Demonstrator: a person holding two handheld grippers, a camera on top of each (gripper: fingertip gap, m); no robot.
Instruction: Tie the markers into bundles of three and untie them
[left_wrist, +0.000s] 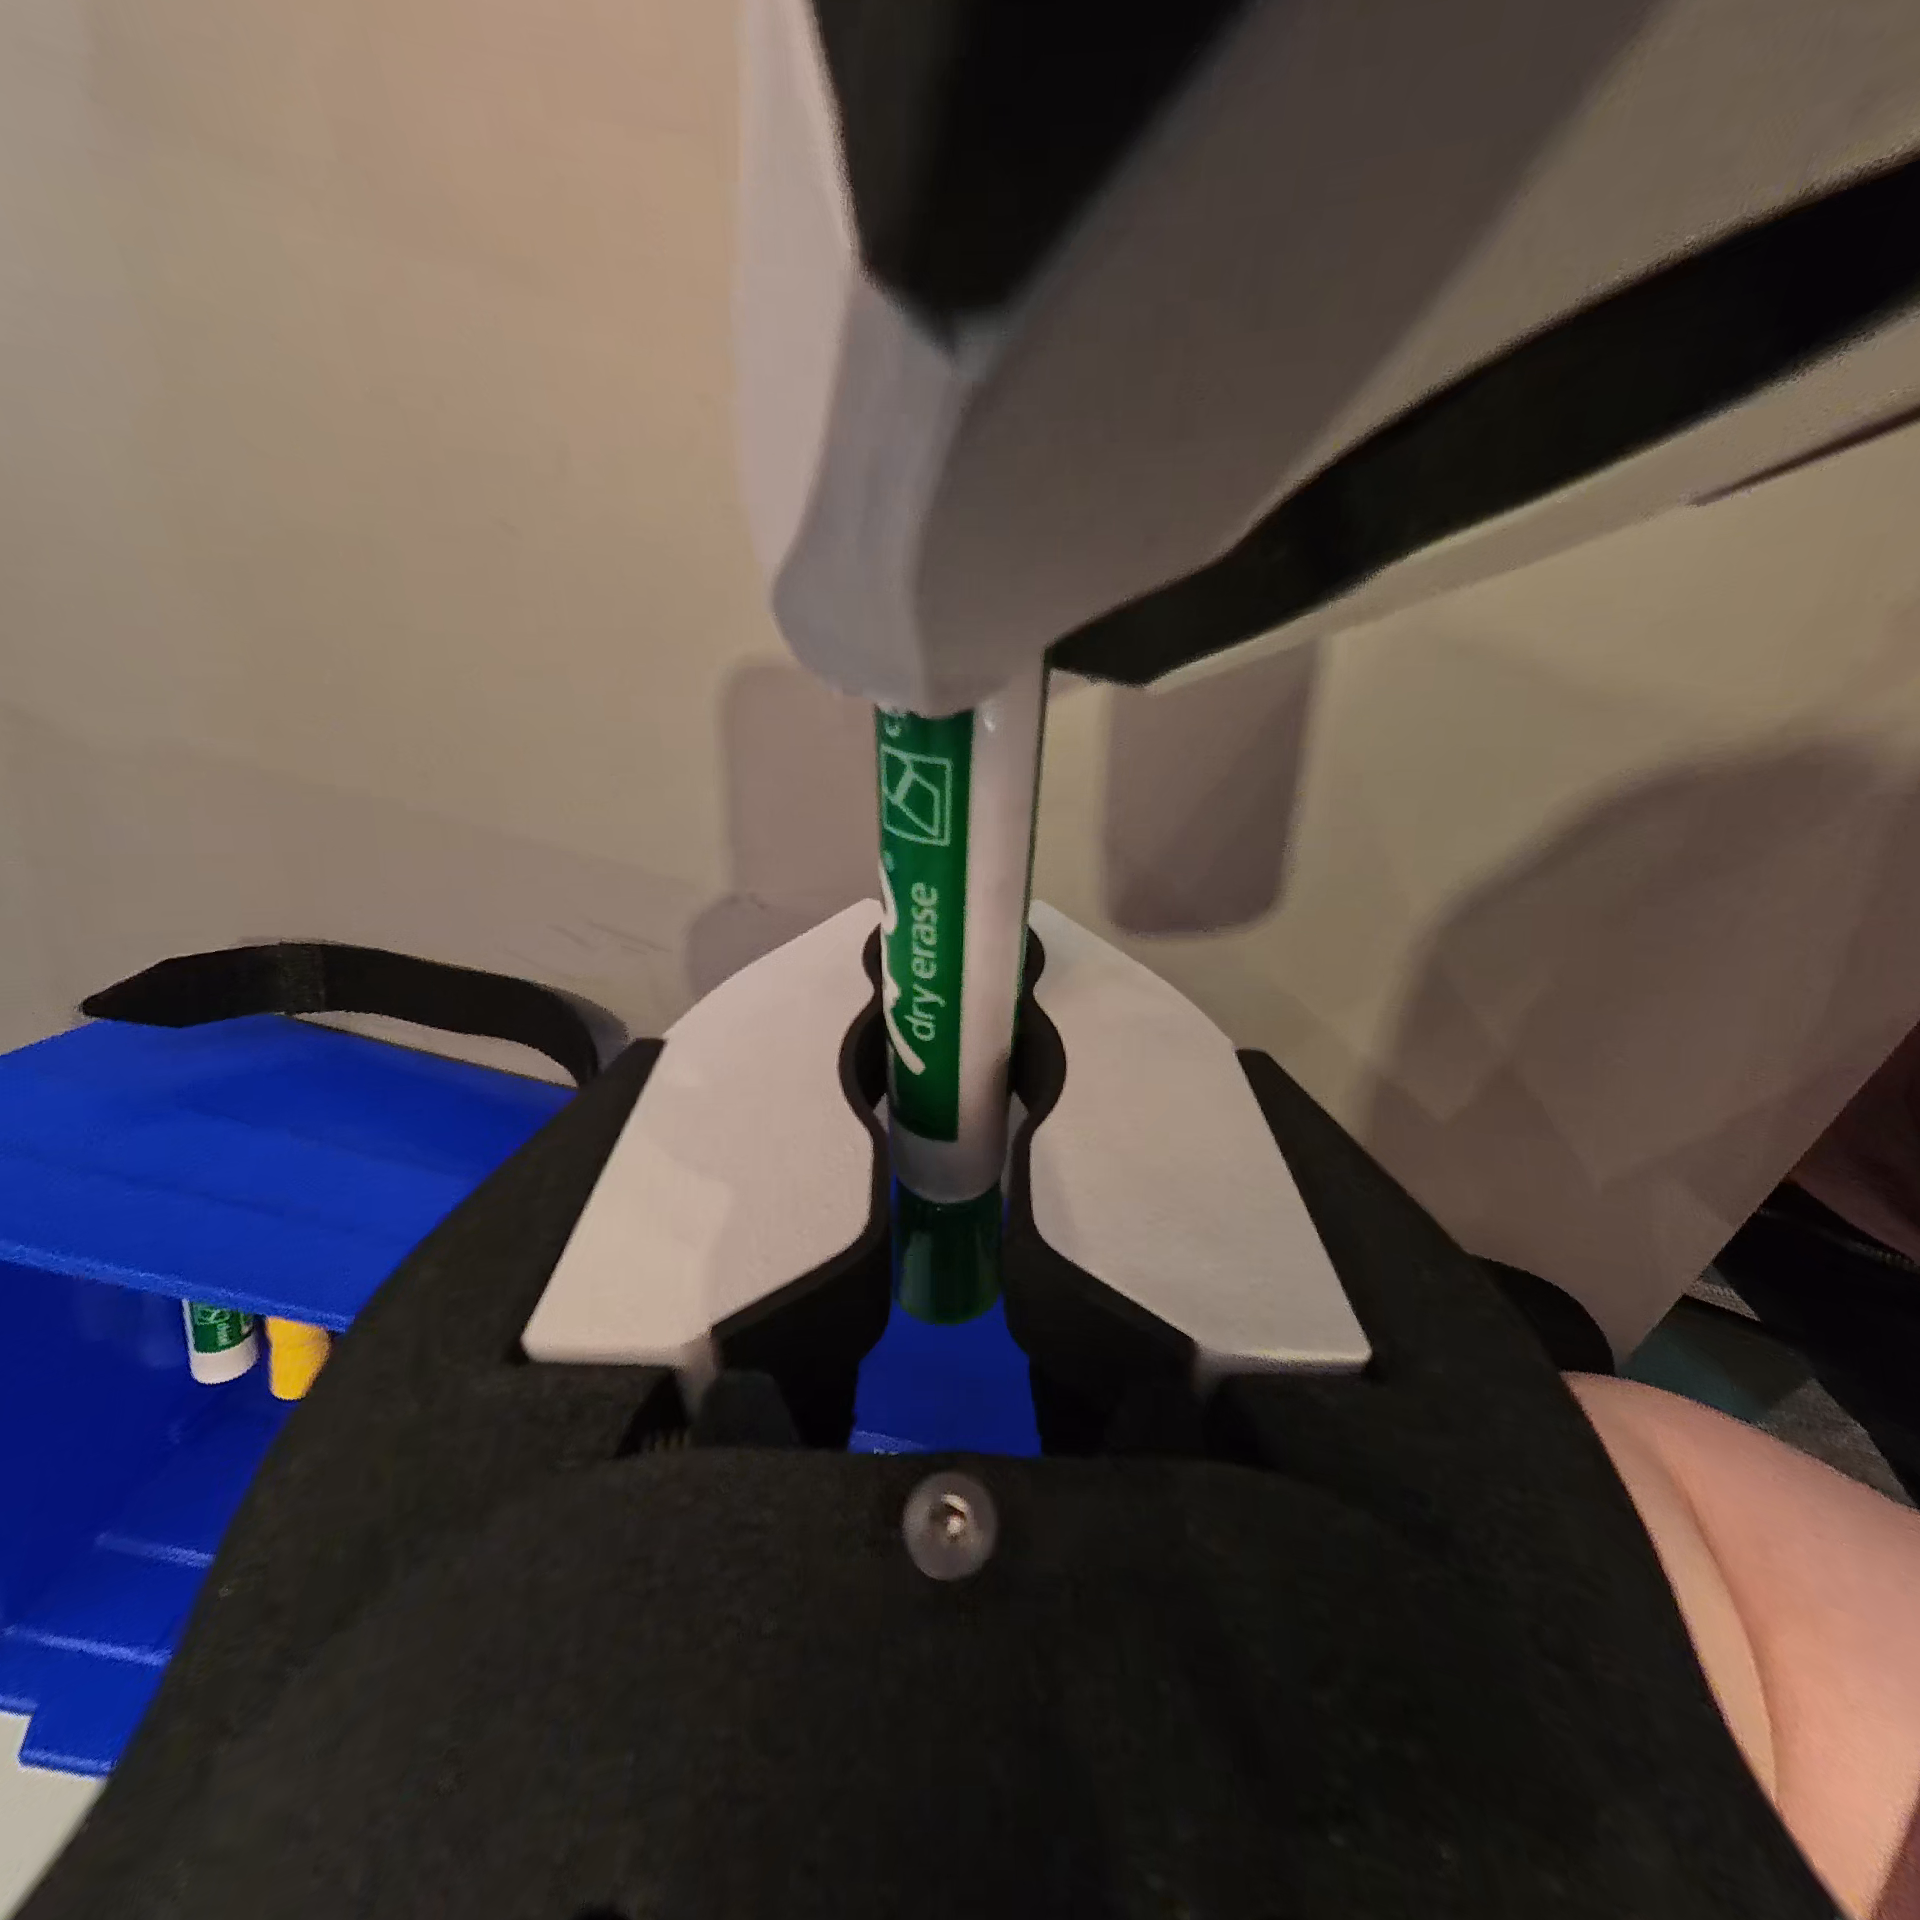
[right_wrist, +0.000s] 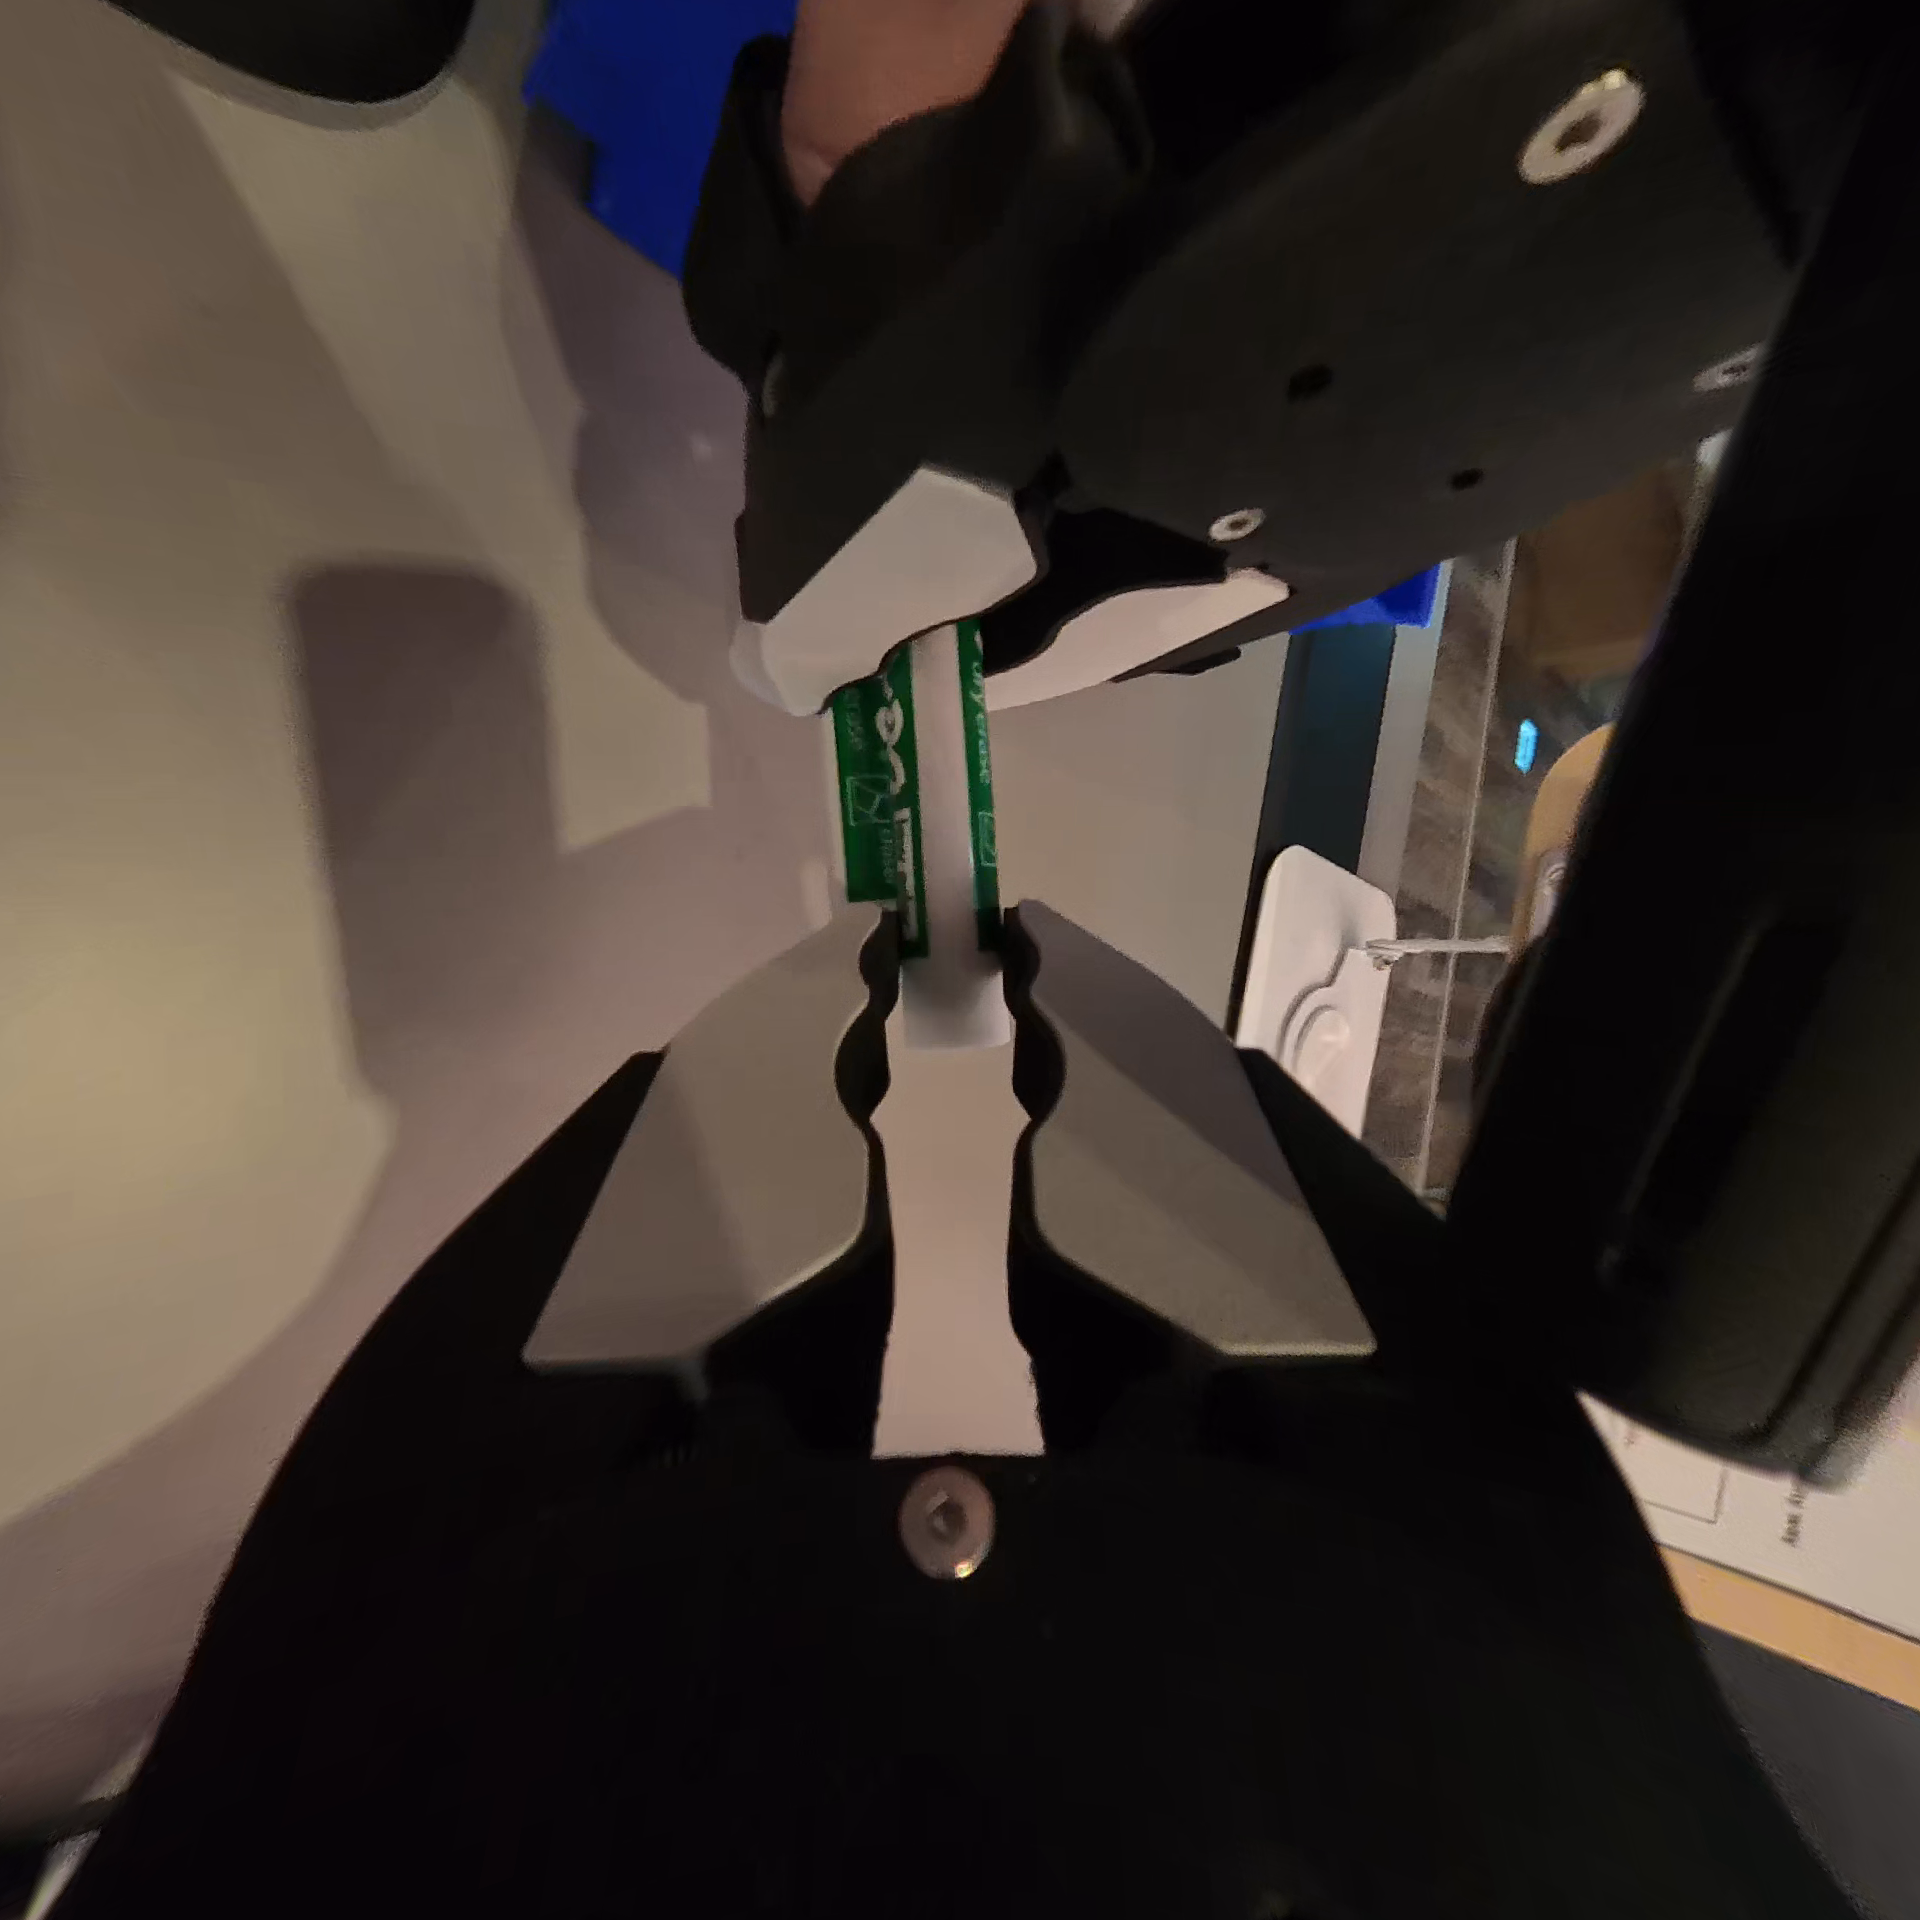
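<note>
The green marker (left_wrist: 951, 997) is held in the air between both claws, clear of the counter (left_wrist: 364, 623). The left claw (left_wrist: 951, 1029) is clenched on the barrel near the green end piece, seated in the round notch of its jaws. The right claw (right_wrist: 948, 971) is clenched on the opposite, white end of the same marker (right_wrist: 925, 800), gripping only with the tips of its jaws.

The step in hand appears to be a two-claw transfer or alignment of one marker before bundling. To do it well, one claw should keep a firm grip until the other is fully seated; both should not release together. The right claw's tip grip looks shallow, so the barrel could pivot or slip if pulled sideways. The marker should stay along the line between the two claws, without twisting.

The marker is a slim cylinder with a white barrel, a green printed label band and a glossy green end. The surface looks smooth and hard, likely slippery under light pressure.

A black strap (left_wrist: 343, 987) lies on the blue bin (left_wrist: 208, 1143) to the left; below its ledge, more marker ends (left_wrist: 255, 1351) are visible.
</note>
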